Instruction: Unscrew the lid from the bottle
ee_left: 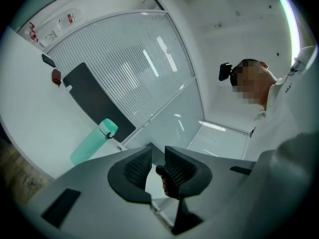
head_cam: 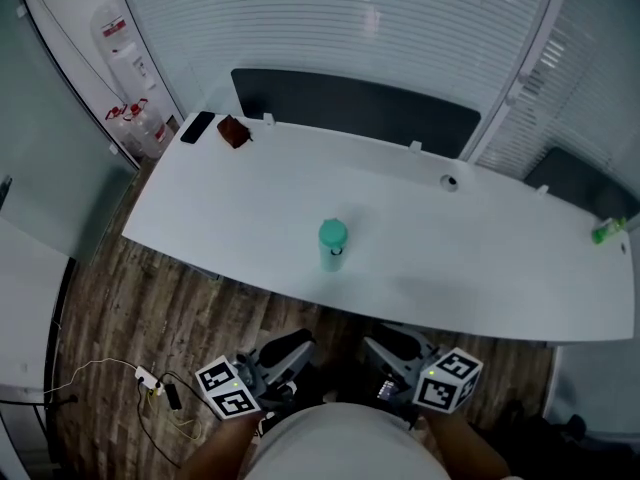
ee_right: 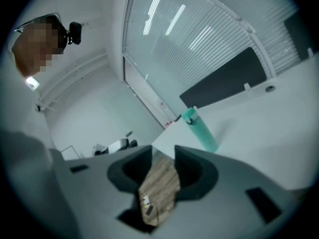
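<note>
A mint-green bottle (head_cam: 332,253) with a darker green lid (head_cam: 333,233) stands upright near the front edge of the white table (head_cam: 250,218). Both grippers hang below that edge, close to my body and well short of the bottle. My left gripper (head_cam: 285,353) has a narrow gap between its jaws with nothing in it. My right gripper (head_cam: 395,353) stands open wider, also empty. The left gripper view shows the bottle (ee_left: 92,143) ahead to the left of the left gripper (ee_left: 158,166). The right gripper view has the bottle (ee_right: 202,128) ahead, slightly right of the right gripper (ee_right: 163,166).
A black phone (head_cam: 197,126) and a small brown object (head_cam: 233,131) lie at the table's far left corner. A green item (head_cam: 607,231) sits at the right edge. A dark panel (head_cam: 355,108) runs behind the table. Cables (head_cam: 150,380) lie on the wooden floor.
</note>
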`<state>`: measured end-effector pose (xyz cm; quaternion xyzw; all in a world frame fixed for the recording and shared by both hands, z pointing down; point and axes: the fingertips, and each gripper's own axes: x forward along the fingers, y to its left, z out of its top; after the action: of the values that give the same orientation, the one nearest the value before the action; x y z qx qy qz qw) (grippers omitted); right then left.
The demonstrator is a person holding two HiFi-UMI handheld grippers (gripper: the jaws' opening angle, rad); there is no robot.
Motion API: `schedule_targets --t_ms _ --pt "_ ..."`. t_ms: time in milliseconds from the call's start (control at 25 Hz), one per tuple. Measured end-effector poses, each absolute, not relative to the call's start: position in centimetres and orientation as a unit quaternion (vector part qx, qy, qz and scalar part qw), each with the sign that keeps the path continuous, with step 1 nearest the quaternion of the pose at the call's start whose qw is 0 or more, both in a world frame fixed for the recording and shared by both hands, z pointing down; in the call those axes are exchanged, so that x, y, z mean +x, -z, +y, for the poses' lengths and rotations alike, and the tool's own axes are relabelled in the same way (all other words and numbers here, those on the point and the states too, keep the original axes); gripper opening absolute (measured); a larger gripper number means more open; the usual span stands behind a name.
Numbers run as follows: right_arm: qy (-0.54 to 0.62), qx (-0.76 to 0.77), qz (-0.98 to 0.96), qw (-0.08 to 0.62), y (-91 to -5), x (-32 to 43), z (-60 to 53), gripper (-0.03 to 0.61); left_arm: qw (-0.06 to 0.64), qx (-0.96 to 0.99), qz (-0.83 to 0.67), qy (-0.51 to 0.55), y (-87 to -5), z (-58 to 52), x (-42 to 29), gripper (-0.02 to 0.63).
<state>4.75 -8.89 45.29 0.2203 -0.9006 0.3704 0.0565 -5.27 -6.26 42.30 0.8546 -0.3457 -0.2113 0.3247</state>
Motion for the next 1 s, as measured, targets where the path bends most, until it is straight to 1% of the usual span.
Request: schedule_targets --t_ms 240,520,640,720,840,1000 --pt "-0.332 0.221 -0.914 0.076 -45.7 3.4 -13.0 0.135 0.296 0.867 -0.366 0.164 -44.1 -10.5 -7.0 0.084" --pt "-0.314 0.224 -0.919 0.088 -46.2 1.3 -16.6 0.135 0.284 0.874 -0.373 0.130 -45.8 -14.0 -7.1 0.090" --pt "-0.304 0.227 -0.920 0.096 -46.7 0.6 -18.0 0.135 0.271 0.877 -0.384 0.100 -46.9 -15.4 -7.0 0.104" --pt "-0.291 0.236 -0.921 0.104 -47.2 0.1 -19.1 0.137 0.254 0.881 -0.393 0.071 -47.9 -16.4 -7.2 0.125" --pt "-0.269 0.247 -0.923 0.118 -47.7 -0.5 -20.6 0.155 0.227 0.880 -0.416 0.030 -49.4 -18.1 -7.5 0.187" --pt "-0.235 0.261 -0.926 0.138 -48.3 -1.6 -22.4 0.205 0.193 0.878 -0.436 -0.024 -51.3 -20.4 -7.4 0.264"
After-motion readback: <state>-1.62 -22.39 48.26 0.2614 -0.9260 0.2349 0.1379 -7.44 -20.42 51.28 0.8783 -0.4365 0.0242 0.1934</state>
